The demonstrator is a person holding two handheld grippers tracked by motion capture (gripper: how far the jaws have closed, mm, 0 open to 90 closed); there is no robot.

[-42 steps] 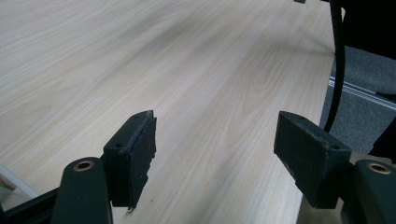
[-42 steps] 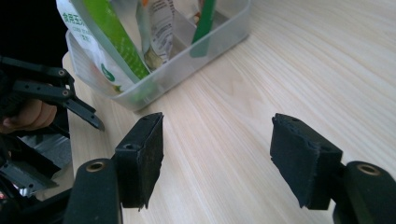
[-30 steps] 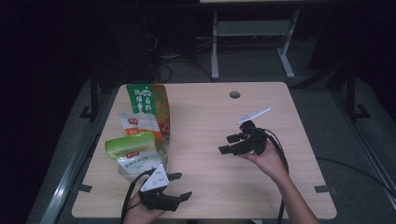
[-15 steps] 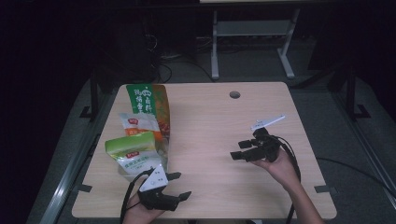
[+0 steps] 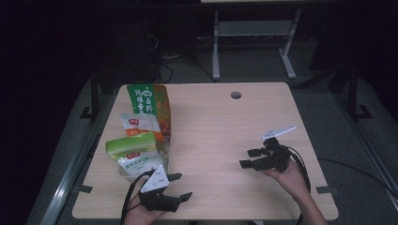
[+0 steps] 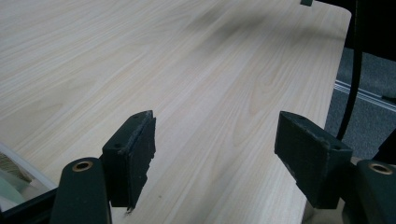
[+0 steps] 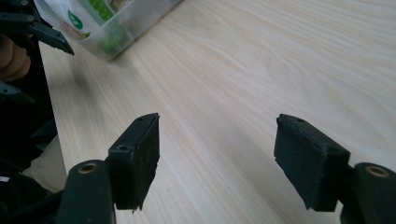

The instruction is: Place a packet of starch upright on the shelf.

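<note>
Your right gripper [image 5: 248,158] has its jaws spread wide over bare table [image 5: 211,126] with nothing between them, your left gripper [image 5: 180,186] is likewise wide and empty (near the front edge), just beside the snack bags [image 5: 138,147] stacked at the table's left.

We see the pale wooden rectangular table [image 5: 225,136] lit evenly from above while the surrounding room falls to near black. The high view is soft and grainy. Both gripper views are brighter, sharp on the wood grain nearby, blurring toward the far edge.
</note>
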